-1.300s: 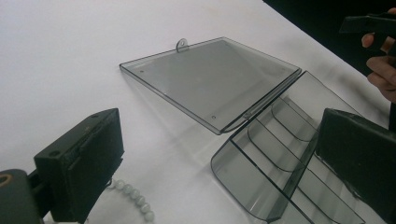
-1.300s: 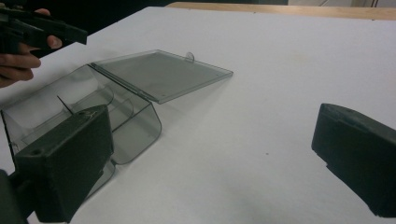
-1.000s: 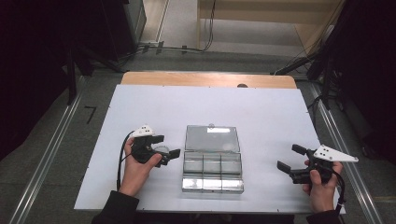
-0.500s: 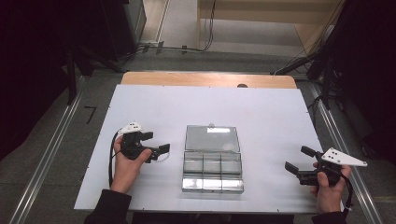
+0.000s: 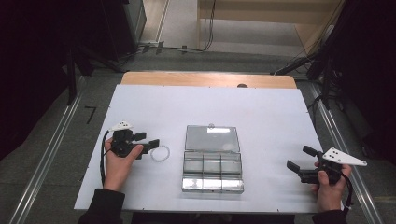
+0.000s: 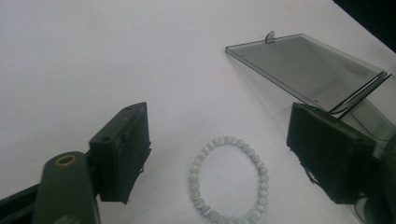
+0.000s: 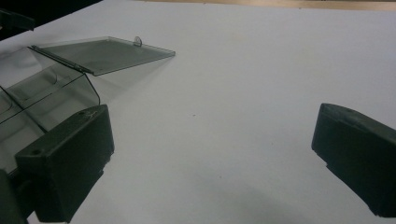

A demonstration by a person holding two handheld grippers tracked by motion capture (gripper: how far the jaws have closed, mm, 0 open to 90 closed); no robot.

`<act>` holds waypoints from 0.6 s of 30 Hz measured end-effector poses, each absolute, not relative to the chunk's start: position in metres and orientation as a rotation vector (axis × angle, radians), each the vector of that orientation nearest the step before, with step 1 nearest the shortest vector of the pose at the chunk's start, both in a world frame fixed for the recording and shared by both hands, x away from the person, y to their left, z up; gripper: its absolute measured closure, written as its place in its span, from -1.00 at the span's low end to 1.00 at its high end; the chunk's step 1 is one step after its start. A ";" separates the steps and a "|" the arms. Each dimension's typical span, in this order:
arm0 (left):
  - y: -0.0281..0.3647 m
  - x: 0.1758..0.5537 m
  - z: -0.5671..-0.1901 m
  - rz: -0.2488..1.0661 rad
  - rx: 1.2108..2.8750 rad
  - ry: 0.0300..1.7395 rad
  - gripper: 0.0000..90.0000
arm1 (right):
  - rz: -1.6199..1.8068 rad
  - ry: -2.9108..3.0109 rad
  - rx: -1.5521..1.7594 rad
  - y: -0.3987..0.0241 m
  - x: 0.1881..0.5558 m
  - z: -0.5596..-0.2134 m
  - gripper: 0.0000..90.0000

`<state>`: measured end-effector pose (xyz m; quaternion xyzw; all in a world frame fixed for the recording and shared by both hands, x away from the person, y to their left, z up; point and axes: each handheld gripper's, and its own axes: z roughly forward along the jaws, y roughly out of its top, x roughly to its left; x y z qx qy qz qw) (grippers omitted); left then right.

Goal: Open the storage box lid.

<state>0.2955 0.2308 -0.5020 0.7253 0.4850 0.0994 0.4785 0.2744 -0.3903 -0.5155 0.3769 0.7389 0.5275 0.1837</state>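
Item: bead bracelet (image 6: 228,179), pale translucent beads on a loop, lying flat on the white bench (image 5: 261,112) just left of the clear compartment box (image 5: 212,165), apart from it.

Handling, as I judge it: light, limp, smooth beads likely to roll or slip; the string may stretch. Best pinched across one side of the ring.

My left hand-held gripper (image 6: 224,154) straddles the bracelet, jaws spread and just now narrowing, not touching it. My right hand-held gripper (image 5: 300,160) waits well right of the box, spread, empty.
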 end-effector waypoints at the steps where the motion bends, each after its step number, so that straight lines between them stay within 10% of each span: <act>1: 0.230 0.296 -0.503 0.241 1.776 1.179 -0.41 | 1.492 2.080 1.065 -0.390 0.275 -0.516 -1.00; 18: 0.226 0.298 -0.513 0.241 1.896 1.187 0.63 | 1.498 2.085 1.080 -0.390 0.279 -0.520 -1.00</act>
